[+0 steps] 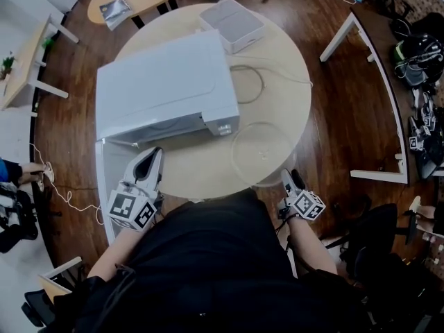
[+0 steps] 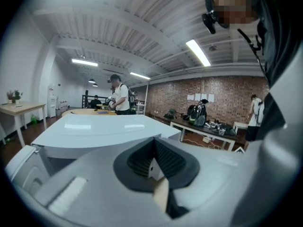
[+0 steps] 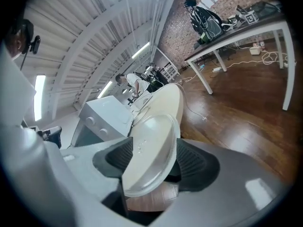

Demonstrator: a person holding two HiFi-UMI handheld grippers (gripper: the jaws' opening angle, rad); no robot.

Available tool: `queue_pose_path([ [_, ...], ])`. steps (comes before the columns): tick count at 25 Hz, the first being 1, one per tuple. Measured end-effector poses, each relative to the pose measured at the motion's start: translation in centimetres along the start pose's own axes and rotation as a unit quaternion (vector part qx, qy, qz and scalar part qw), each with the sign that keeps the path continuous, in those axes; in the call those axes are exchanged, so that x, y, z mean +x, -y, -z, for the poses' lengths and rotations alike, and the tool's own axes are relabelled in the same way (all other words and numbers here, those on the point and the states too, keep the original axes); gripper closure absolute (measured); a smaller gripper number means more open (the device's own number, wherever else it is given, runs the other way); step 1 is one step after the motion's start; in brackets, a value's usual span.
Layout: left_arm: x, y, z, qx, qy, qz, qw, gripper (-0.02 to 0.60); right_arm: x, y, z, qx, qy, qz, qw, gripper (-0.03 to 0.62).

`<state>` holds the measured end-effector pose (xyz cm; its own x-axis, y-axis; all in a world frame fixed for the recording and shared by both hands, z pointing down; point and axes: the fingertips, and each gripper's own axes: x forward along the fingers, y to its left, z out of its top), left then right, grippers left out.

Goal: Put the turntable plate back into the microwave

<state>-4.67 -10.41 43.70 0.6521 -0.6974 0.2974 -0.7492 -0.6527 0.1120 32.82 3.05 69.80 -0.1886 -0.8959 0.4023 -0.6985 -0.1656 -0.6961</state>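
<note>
**The right gripper [image 1: 289, 178] stands open at the plate's rim**

The right gripper's jaws are spread wide. The near rim of the clear round glass turntable plate [image 1: 262, 152] lies in the gap between them, but they are not clamped on it. The turntable plate lies flat on the round pale-wood table [image 1: 208, 171], on its near right part, with its near rim at the table's edge. It is outside the white box-shaped microwave [image 1: 163, 82] and apart from it, to its right and nearer the person.

The left gripper [image 1: 154, 155] is held on the near left, just in front of the microwave's open front. Its jaws are brought together with nothing between them, and its own view looks over the microwave's flat white top.

The microwave sits on the left half of the table. Its white door [image 1: 105, 186] is swung out toward the near left, past the table's edge. A thin pale cable [image 1: 260, 82] loops on the tabletop right of the microwave, beyond the plate. On the far side of the table sits a small white square box [image 1: 234, 23], close to the microwave's far right corner. A dark wooden floor [image 1: 347, 116] surrounds the table.
</note>
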Motion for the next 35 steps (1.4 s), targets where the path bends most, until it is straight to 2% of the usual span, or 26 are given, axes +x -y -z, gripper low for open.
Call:
queue_pose_path([
  [9,0.4,0.8,-0.2,-0.004,0.005,-0.001,1.0,0.575,0.0,1.3,0.7,-0.005,-0.014,0.01,1.0,0.297],
  [22,0.5,0.7,-0.8,0.005,-0.001,-0.015,0.9999,0.575,2.5,2.1,0.1,0.053,-0.004,0.003,0.999,0.287],
  [32,-0.1,0.6,-0.9,0.008,-0.003,-0.026,0.9996,0.575,4.2,1.5,1.5,0.039,-0.042,-0.013,0.998,0.287],
  [35,-0.2,0.4,-0.9,0.006,-0.003,-0.03,0.9995,0.575,4.7,1.7,2.4,0.009,-0.06,-0.014,0.998,0.287],
])
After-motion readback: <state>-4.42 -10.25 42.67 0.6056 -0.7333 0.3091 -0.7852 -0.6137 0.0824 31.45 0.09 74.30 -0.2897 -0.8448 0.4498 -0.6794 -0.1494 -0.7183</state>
